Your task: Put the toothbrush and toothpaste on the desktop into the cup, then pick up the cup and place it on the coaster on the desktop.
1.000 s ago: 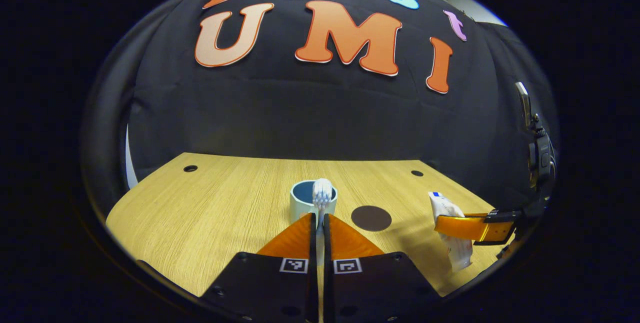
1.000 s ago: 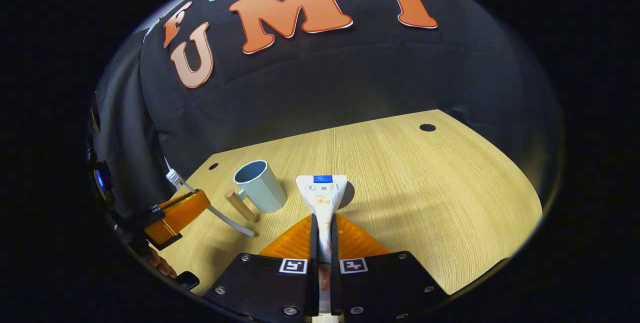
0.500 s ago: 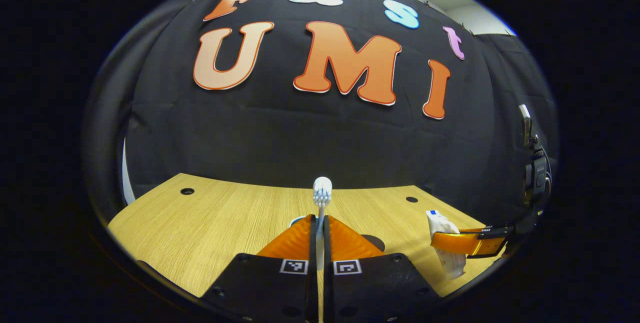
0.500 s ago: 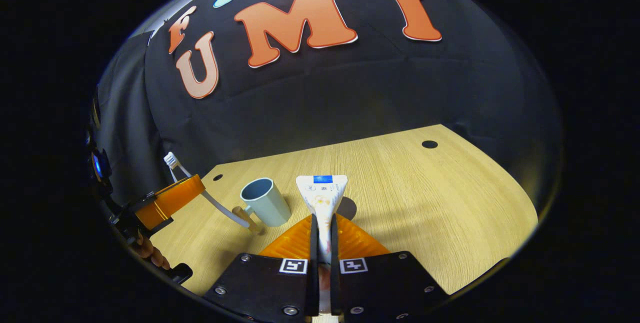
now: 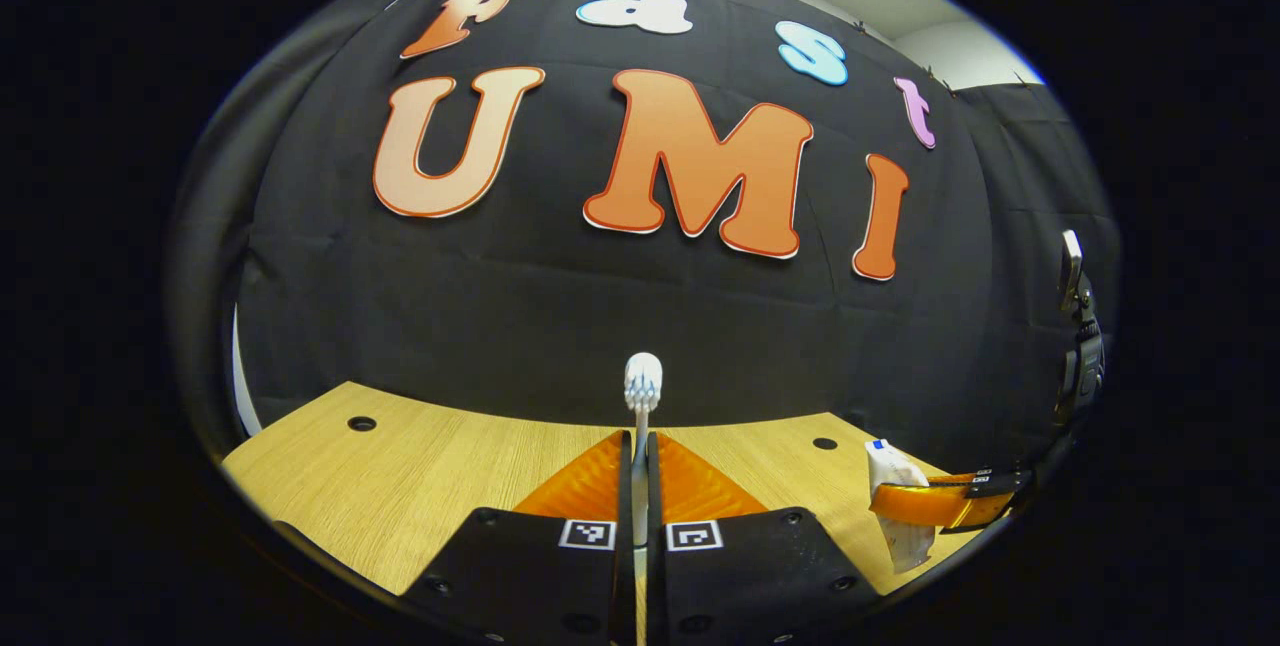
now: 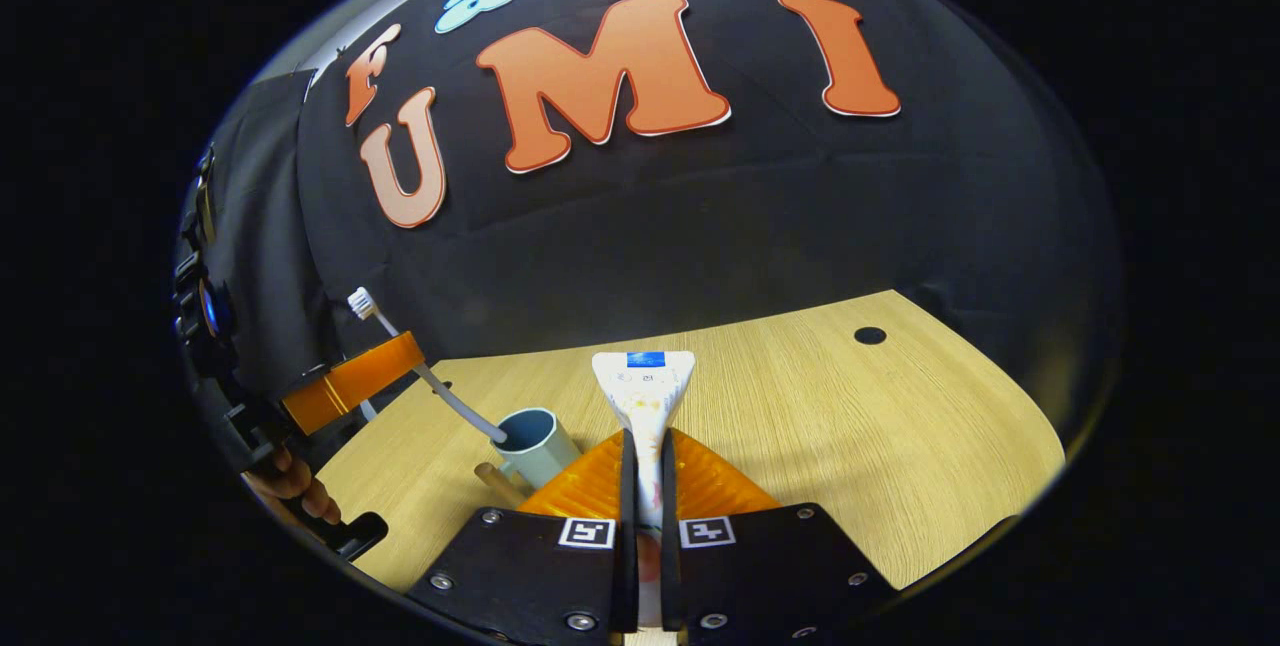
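My left gripper (image 5: 637, 448) is shut on a white toothbrush (image 5: 643, 384) whose bristle head stands up past the fingertips. In the right gripper view that left gripper (image 6: 410, 361) holds the toothbrush (image 6: 455, 406) slanted, bristles up, with its handle end at the mouth of a light blue cup (image 6: 540, 444). The cup stands on the wooden desktop (image 6: 820, 426) and has a wooden handle (image 6: 495, 479). My right gripper (image 6: 645, 448) is shut on a white toothpaste tube (image 6: 645, 391), flat end forward. In the left gripper view the right gripper (image 5: 885, 506) and toothpaste (image 5: 893, 471) hang at the far right.
The black booth wall closes off the back of the desktop. Small round holes sit in the desktop near its far corners (image 5: 361, 423) (image 5: 824, 443) (image 6: 869, 335). A hand (image 6: 295, 498) grips the left gripper's handle at the lower left of the right gripper view.
Both grippers have lifted and tilted up. The toothbrush handle end moved from the desktop beside the cup up to the cup's mouth. Cup and coaster dropped out of the left gripper view.
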